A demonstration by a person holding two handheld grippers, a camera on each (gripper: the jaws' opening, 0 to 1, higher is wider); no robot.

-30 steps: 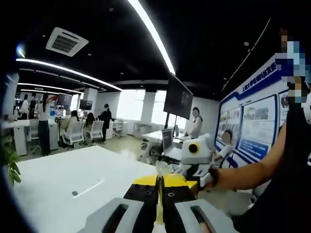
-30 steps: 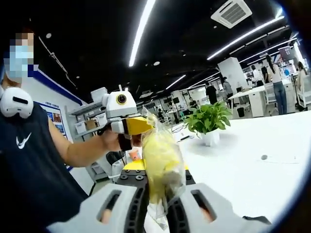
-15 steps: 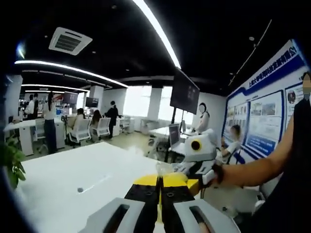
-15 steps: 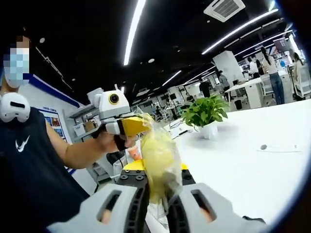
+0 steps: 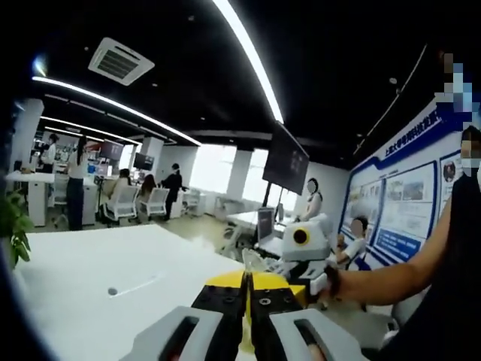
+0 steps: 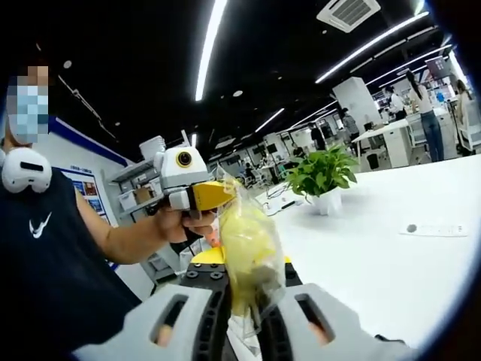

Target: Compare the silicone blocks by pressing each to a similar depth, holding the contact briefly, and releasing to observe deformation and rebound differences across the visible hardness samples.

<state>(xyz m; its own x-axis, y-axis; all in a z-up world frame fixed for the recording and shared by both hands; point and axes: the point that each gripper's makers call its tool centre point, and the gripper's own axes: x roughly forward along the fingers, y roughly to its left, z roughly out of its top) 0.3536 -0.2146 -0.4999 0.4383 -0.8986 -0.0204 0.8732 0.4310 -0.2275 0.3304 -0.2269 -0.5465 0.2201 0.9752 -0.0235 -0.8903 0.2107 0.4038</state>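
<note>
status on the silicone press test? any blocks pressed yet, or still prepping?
Done: nothing that shows; no bare block lies on the white table. In hand: the right gripper is shut on a clear bag of yellow pieces, held up in the air; the left gripper is shut on that bag's thin edge, opposite it. Whether the pieces are the silicone samples is unclear. Left: laying samples out, then every press, hold and release.

Bag [image 6: 248, 256] contents in my right hand-held gripper [image 6: 242, 320]: yellow lump, blurred through clear plastic, can't tell what it is. Bag's lower end hidden between the jaws. In the left gripper view, only a thin plastic edge [image 5: 246, 265] pokes past my left hand-held gripper [image 5: 249, 320]. Poster [image 5: 402, 214] text too small to read.
</note>
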